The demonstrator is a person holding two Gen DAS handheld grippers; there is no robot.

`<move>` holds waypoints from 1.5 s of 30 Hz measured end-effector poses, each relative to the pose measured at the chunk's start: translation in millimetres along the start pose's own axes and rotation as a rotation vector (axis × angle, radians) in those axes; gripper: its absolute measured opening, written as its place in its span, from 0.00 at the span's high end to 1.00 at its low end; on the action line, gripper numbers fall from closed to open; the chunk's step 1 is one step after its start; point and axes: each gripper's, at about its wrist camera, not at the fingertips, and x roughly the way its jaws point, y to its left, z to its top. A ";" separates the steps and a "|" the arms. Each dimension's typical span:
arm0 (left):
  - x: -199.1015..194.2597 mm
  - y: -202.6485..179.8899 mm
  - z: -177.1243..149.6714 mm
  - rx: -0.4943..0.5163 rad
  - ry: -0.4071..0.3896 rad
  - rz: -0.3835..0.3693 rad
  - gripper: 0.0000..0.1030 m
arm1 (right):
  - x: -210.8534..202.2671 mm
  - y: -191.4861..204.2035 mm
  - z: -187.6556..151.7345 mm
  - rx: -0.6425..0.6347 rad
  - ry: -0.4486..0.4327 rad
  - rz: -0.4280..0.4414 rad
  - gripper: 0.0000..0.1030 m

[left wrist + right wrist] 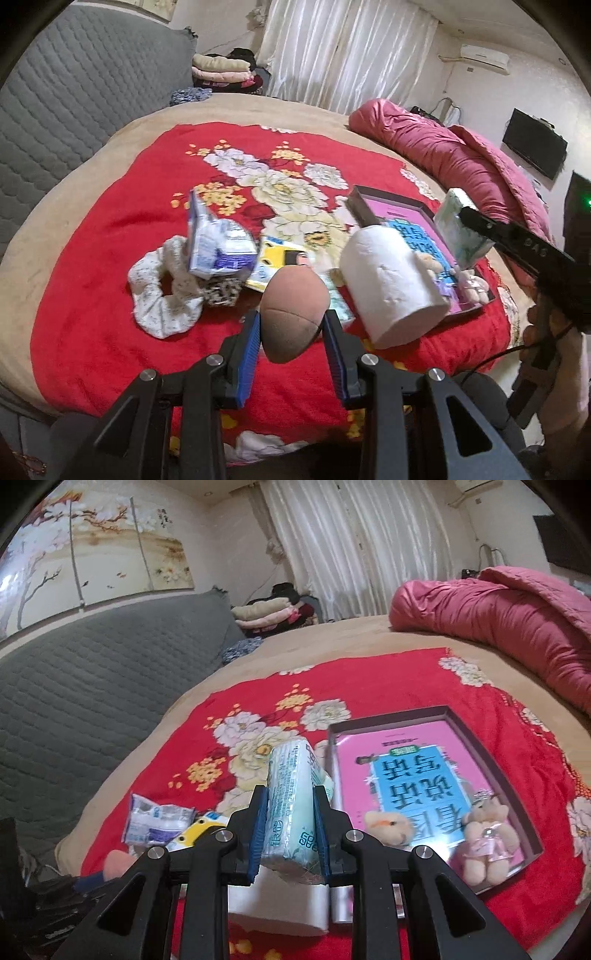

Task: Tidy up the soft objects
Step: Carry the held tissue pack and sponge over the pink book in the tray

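Note:
My left gripper (291,323) is shut on a tan egg-shaped sponge (293,312), held above the red floral blanket (92,295). My right gripper (290,812) is shut on a pale green tissue pack (293,801), held above the blanket just left of the shallow box (491,734); the pack also shows in the left wrist view (461,229). The box holds a pink book (417,775) and two small teddy bears (487,834). A white toilet roll (391,284) stands beside the box. A white scrunchie (162,291) and a crumpled blue-white packet (218,243) lie on the blanket.
A dark patterned scrunchie (221,291) and a yellow card (277,266) lie by the packet. A rolled pink quilt (498,620) lies at the far right. A grey padded headboard (92,686) is on the left. Folded clothes (269,616) sit at the back.

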 end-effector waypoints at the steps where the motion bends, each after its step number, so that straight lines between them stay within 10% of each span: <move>1: -0.3 -3.9 0.8 0.002 0.001 -0.004 0.67 | -0.7 -3.5 -0.2 0.005 -0.002 -0.010 0.76; 45: 107.0 -232.0 34.2 0.257 0.159 -0.292 0.67 | -58.2 -158.1 -18.1 0.323 -0.177 -0.250 0.76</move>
